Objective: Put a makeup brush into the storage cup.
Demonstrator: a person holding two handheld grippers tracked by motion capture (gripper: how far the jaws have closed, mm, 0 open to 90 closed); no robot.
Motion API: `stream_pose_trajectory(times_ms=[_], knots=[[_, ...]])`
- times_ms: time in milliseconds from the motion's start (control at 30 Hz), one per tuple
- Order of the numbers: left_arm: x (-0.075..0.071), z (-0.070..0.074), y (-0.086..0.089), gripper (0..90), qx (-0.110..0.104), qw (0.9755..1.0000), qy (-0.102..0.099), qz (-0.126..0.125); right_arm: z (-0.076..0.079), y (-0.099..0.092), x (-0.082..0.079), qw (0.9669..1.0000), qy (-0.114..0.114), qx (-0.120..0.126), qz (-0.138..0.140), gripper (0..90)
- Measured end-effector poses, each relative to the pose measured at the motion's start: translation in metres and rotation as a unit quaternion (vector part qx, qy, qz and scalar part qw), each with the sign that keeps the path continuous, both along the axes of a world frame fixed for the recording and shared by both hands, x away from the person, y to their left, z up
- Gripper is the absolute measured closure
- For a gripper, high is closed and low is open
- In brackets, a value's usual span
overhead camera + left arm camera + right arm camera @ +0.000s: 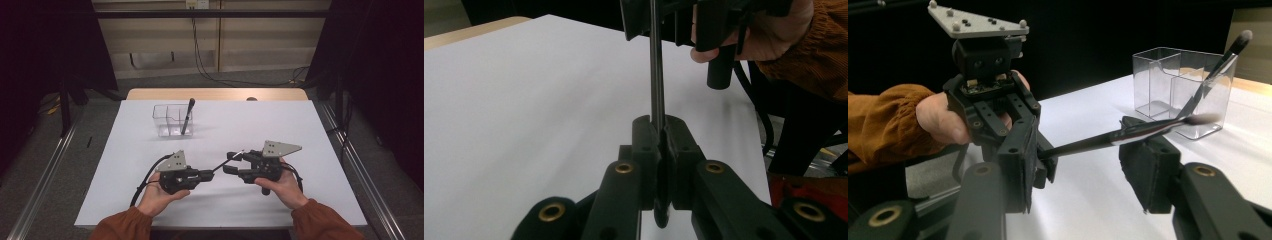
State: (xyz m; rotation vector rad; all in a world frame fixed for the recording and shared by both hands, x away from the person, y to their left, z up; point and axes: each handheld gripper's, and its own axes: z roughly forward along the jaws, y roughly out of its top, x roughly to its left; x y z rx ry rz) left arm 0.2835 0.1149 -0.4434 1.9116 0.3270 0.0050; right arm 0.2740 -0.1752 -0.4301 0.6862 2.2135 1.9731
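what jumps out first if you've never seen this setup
Two hand-held black grippers meet at the near middle of the white table, joined by a thin makeup brush. The left gripper is shut on its handle, while the right gripper's jaws stand either side of it, not yet pressing. Farther back, a clear plastic organizer holds another dark brush, leaning.

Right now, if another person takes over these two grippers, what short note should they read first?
Left gripper: shut on the handle end of a thin makeup brush, held above the table.
Right gripper: jaws open around the brush's bristle end, not yet pressing.
Clear organizer: stands farther back, with another brush leaning in its right compartment.
Done: one brush is in.
Left: probably complete the handover, then put this brush in the organizer.
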Motion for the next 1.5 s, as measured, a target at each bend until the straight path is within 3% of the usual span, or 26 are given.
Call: stream_pose_trajectory(times_ms=[200, 400, 733, 1033, 1500], knots=[[0.001, -0.001, -0.002, 85.1, 0.003, 1.0, -0.001, -0.003, -0.003, -0.002, 0.003, 0.9998, 0.015, 0.008, 0.008, 64.4], [0.0, -0.003, -0.002, 85.1, 0.013, 0.9999, -0.002, -0.005, -0.004, -0.002, 0.004, 0.9997, 0.017, 0.013, 0.007, 66.0], [0.0, -0.009, -0.007, 84.6, 0.029, 0.9995, -0.001, -0.012, -0.006, -0.002, 0.005, 0.9992, 0.029, 0.024, 0.016, 77.8], [0.003, -0.013, -0.008, 81.5, 0.034, 0.9994, -0.003, -0.003, -0.006, 0.0, 0.005, 0.9983, 0.038, 0.034, 0.029, 84.1], [0.006, -0.011, 0.0, 61.3, 0.021, 0.9992, -0.004, 0.034, -0.005, -0.002, 0.005, 0.998, 0.036, 0.042, 0.029, 86.2]])
